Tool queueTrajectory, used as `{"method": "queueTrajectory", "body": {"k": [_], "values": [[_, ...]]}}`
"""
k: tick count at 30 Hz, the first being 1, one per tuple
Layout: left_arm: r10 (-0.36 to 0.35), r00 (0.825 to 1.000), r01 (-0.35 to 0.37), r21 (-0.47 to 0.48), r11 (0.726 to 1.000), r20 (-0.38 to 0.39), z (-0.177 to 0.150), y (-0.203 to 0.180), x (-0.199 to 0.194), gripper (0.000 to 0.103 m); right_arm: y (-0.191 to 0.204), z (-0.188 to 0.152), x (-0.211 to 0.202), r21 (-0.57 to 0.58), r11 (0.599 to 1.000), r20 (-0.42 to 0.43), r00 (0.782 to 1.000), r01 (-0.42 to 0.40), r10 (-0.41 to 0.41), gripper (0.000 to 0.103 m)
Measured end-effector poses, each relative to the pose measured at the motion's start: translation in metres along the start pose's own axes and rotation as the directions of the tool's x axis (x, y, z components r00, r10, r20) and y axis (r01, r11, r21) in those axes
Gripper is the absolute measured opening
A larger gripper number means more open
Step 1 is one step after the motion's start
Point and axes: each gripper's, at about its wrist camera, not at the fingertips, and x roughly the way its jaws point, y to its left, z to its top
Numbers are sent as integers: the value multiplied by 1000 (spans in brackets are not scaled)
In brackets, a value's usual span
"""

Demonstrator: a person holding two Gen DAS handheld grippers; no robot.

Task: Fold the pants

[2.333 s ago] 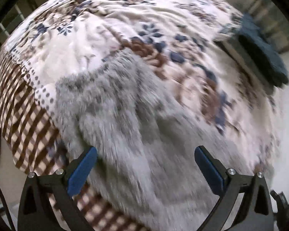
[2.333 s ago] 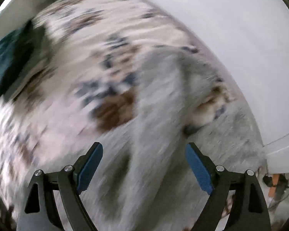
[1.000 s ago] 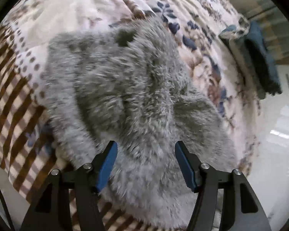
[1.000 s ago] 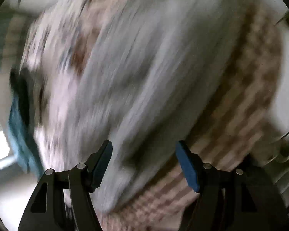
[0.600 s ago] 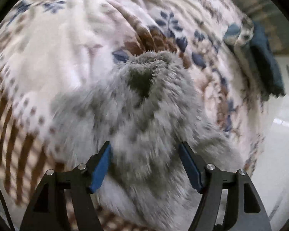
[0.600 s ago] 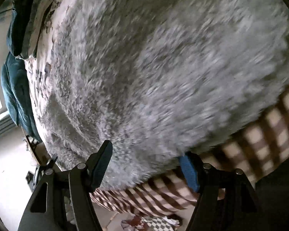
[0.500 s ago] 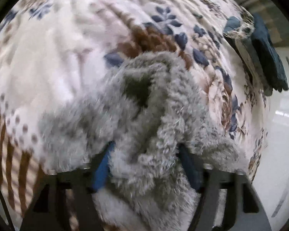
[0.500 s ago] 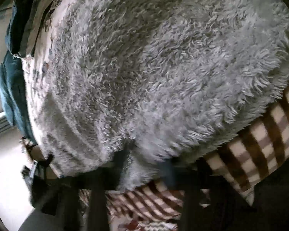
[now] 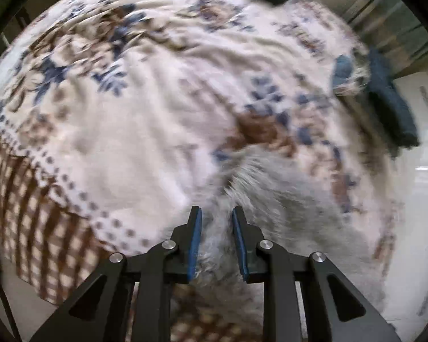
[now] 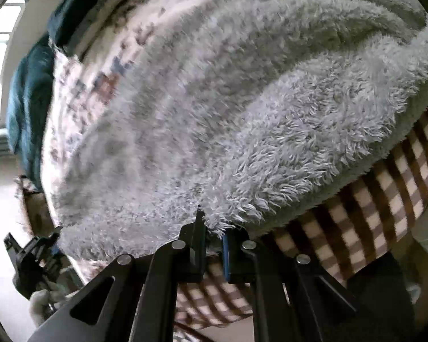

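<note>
Left gripper (image 9: 215,222): fingers pinched on grey fleece pants (image 9: 285,199) at 6 o'clock | Right gripper (image 10: 214,230): fingers clamped on pants (image 10: 242,108) edge | bed quilt (image 9: 122,119) beneath

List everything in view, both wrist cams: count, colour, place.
fluffy pants: 1, grey, lying on the bedspread near its checked edge, pinched by both grippers
bedspread: 1, cream with blue and brown flowers and a brown checked border, covering the bed
dark cloth: at least 1 piece, teal-blue, at the far edge of the bed; count unclear
left gripper: 1, black with blue pads, fingers closed on a bunch of the pants
right gripper: 1, black with blue pads, closed on the pants' edge
</note>
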Motion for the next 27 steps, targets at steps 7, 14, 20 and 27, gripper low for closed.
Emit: {"method": "queueTrajectory", "body": {"k": [7, 14, 20, 27], "values": [[39, 996, -45, -82, 996, -80, -24, 29, 20, 32, -27, -4, 41, 101, 993, -193, 977, -69, 87, 51], [68, 997, -72, 202, 977, 29, -86, -73, -21, 99, -45, 6, -45, -32, 997, 4, 997, -71, 71, 91], [93, 996, -89, 411, 908, 9, -136, -194, 13, 99, -148, 92, -144, 130, 990, 176, 981, 54, -76, 91], [128, 990, -83, 492, 867, -59, -192, -321, 74, 99, -294, 222, -218, 374, 899, 260, 905, 228, -338, 91]]}}
